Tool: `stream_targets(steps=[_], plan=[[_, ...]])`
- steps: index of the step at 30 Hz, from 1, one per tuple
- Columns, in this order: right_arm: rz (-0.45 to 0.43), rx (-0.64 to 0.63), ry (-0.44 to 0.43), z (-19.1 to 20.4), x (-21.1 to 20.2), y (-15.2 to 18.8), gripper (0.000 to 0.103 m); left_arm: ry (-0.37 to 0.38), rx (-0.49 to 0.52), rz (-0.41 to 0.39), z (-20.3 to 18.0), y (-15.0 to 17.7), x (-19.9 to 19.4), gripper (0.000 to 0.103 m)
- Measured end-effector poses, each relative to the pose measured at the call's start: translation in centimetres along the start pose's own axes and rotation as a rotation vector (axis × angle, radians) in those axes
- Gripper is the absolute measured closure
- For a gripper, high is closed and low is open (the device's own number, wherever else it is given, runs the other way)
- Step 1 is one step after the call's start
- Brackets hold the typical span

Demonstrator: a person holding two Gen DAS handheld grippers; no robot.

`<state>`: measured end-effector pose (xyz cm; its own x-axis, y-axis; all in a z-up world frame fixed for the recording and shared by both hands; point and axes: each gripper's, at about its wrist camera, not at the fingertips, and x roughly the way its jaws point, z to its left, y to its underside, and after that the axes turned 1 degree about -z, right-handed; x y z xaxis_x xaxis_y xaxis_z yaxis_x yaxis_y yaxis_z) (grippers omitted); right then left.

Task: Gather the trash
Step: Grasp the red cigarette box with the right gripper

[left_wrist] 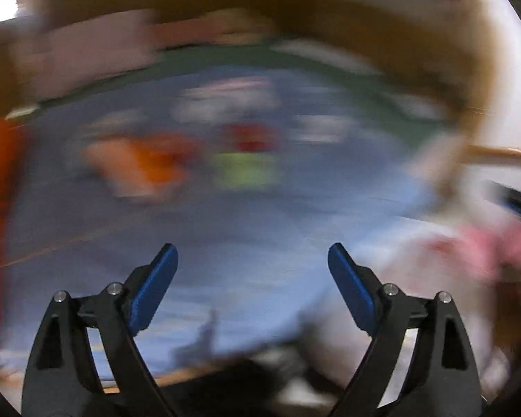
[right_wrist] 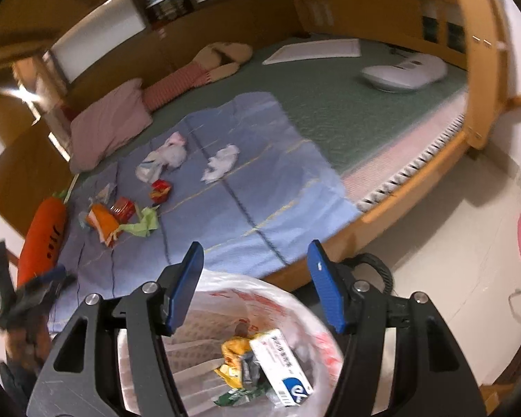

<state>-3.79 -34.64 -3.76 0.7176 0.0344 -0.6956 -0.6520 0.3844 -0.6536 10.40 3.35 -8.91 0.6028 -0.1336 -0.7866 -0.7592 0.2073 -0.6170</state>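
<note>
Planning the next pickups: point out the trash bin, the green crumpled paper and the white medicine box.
trash bin (right_wrist: pixel 324 316), right wrist view, bag-lined rim.
green crumpled paper (right_wrist: pixel 144 224), right wrist view, its middle.
white medicine box (right_wrist: pixel 278 361), right wrist view, top face.

A pale blue blanket (right_wrist: pixel 246 187) with thin yellow lines covers a green mattress (right_wrist: pixel 347 104). On it lie an orange carrot cushion (right_wrist: pixel 43 236), white tissues (right_wrist: pixel 222 163) and a lime-green wrapper (right_wrist: pixel 144 224); a pink pillow (right_wrist: pixel 109 128) sits beyond.
</note>
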Motion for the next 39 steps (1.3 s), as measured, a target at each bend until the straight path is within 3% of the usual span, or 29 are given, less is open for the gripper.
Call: stream_targets(steps=[1,3,5,8,11,13,14,16,19,22,23,26,27,30,34,36,37,39], plan=[[0.014,-0.025,-0.014,1.4,0.7,-0.4,0.042,-0.15,-0.032,0.019,2.3,-0.9,1.1,0.015],[0.043,-0.075,-0.059,4.0,2.1,-1.3,0.041,-0.302,-0.093,0.019,6.1,-2.4,2.4,0.015],[0.077,-0.146,-0.125,7.9,3.9,-2.4,0.04,-0.356,-0.164,0.001,9.7,-3.8,3.0,0.008],[0.12,-0.244,-0.206,13.7,6.8,-3.9,0.038,-0.4,-0.269,-0.016,14.4,-4.8,4.2,0.007],[0.149,-0.339,-0.285,20.2,10.6,-4.6,0.038,-0.412,-0.35,-0.017,18.2,-3.5,5.5,0.007],[0.176,-0.391,-0.325,24.0,13.2,-4.3,0.038,-0.416,-0.44,0.043,20.4,-1.8,6.3,0.007],[0.212,-0.418,-0.356,26.3,15.1,-3.9,0.038,-0.401,-0.515,0.11,21.9,-1.0,6.9,0.007],[0.281,-0.442,-0.381,30.6,20.2,-3.3,0.038,-0.371,-0.596,0.109,23.1,-0.5,6.4,0.007],[0.336,-0.424,-0.332,34.6,27.5,-3.0,0.038,-0.379,-0.649,0.073,24.1,-0.1,5.5,0.007],[0.4,-0.295,-0.356,36.0,33.3,-2.9,0.038,-0.376,-0.669,0.084,24.8,0.1,5.7,0.007],[0.424,-0.262,-0.319,36.4,35.6,-2.6,0.038,-0.369,-0.692,0.086,25.2,0.3,5.6,0.007],[0.374,-0.263,-0.319,37.7,36.8,-2.0,0.04,-0.342,-0.78,0.084,27.1,1.0,4.8,0.007],[0.4,-0.261,-0.352,38.1,36.9,-1.7,0.052,-0.33,-0.817,0.078,27.8,1.3,4.6,0.007],[0.565,-0.237,-0.505,39.6,36.9,0.9,0.056,-0.317,-0.916,0.051,29.2,2.1,4.2,0.007],[0.744,-0.429,-0.719,43.3,33.7,5.1,0.056,-0.306,-0.976,0.018,29.6,3.0,3.3,0.007],[0.659,-0.469,-0.696,43.5,31.8,4.5,0.053,-0.311,-0.969,0.027,29.4,3.1,3.4,0.007],[0.574,-0.47,-0.66,43.3,31.0,3.3,0.05,-0.308,-0.963,0.038,29.3,3.1,3.6,0.007],[0.378,-0.493,-0.492,42.4,30.0,1.0,0.023,-0.295,-0.955,0.061,29.0,2.9,4.2,0.007]])
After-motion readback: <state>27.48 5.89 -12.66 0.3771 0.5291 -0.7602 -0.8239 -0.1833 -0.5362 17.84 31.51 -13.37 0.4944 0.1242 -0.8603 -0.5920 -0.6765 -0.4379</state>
